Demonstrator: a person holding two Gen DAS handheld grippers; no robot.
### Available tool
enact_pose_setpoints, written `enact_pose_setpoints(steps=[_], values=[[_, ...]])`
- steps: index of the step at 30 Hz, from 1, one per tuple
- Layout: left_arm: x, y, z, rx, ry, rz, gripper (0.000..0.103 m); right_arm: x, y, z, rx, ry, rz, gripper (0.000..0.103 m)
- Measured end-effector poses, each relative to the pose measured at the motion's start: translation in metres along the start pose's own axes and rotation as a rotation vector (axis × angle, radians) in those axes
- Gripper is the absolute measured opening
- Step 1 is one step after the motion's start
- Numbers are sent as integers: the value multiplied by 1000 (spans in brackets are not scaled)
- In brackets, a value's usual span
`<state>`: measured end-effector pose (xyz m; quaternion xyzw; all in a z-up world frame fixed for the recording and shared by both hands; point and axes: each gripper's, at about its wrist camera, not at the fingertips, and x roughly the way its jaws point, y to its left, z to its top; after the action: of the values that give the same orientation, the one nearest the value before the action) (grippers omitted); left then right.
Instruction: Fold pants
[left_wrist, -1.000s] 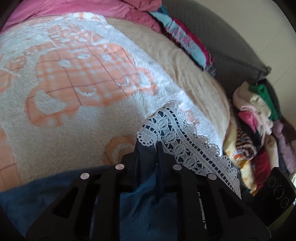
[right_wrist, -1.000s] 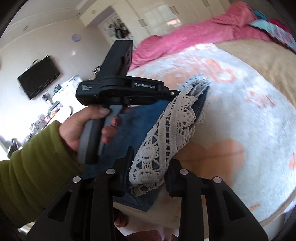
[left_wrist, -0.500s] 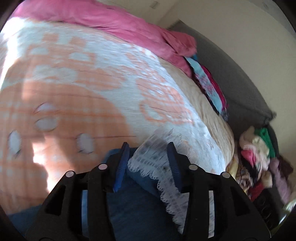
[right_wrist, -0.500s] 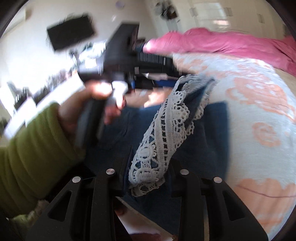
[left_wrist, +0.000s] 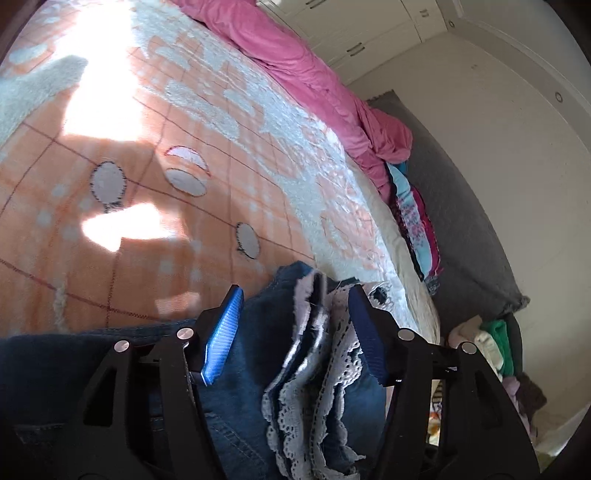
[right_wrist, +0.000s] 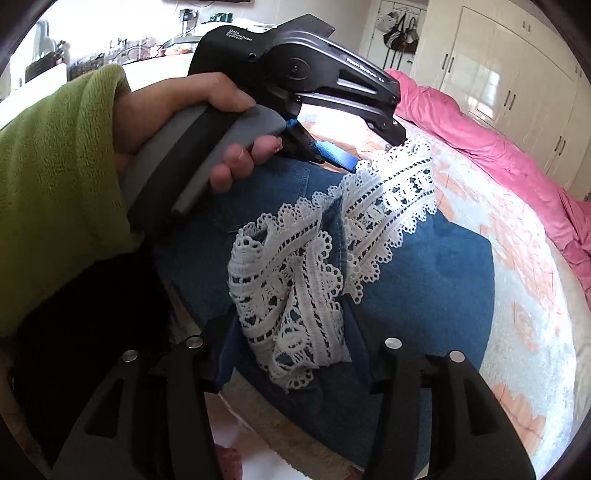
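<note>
Step in hand: release after a fold. The pants (right_wrist: 424, 280) lie on the bed (right_wrist: 528, 295), lace hem (right_wrist: 295, 295) doubled onto the denim at frame centre. Jaws of the left gripper (left_wrist: 295, 325) and right gripper (right_wrist: 291, 347) are opening; lace sits between the spread pads, apparently unpinched. Next, judged: withdraw both clear of the lace, then regrip an edge for another fold.

Sunlit bed (left_wrist: 110, 110), pink duvet (left_wrist: 303, 70), white wardrobes (right_wrist: 517, 74), grey headboard (left_wrist: 461, 221)
</note>
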<state>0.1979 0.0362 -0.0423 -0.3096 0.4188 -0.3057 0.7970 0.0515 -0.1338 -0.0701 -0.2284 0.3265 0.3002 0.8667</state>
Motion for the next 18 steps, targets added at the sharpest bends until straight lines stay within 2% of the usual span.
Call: enact_pose_setpoints(steps=[3,4,7,8,13,14,15,16,17,18], values=[[-5,-1,1,-9,-21,-51,50,-6,-1,-1,64,-15,11,55],[-6,1,1,-27,-35,-80,50,-9,-5,-2,82,-19,9,61],[-7,5,0,-68,-38,-146,51,-13,-14,-5,130,-30,32,63],[-5,6,0,-66,-22,-141,53,-11,-16,-6,129,-23,39,63],[14,-8,-7,28,42,5,52,-2,-15,-8,109,-24,75,62],[16,-10,-7,41,44,19,50,0,-16,-6,95,-28,73,61],[19,-11,-8,46,51,28,42,-1,-15,-7,81,-31,72,51],[21,-9,-8,45,54,34,27,-3,-12,-8,69,-32,73,42],[24,-6,-7,41,59,41,20,-2,-12,-7,60,-32,80,35],[28,-4,-7,33,69,57,16,-5,-8,-6,56,-32,88,23]])
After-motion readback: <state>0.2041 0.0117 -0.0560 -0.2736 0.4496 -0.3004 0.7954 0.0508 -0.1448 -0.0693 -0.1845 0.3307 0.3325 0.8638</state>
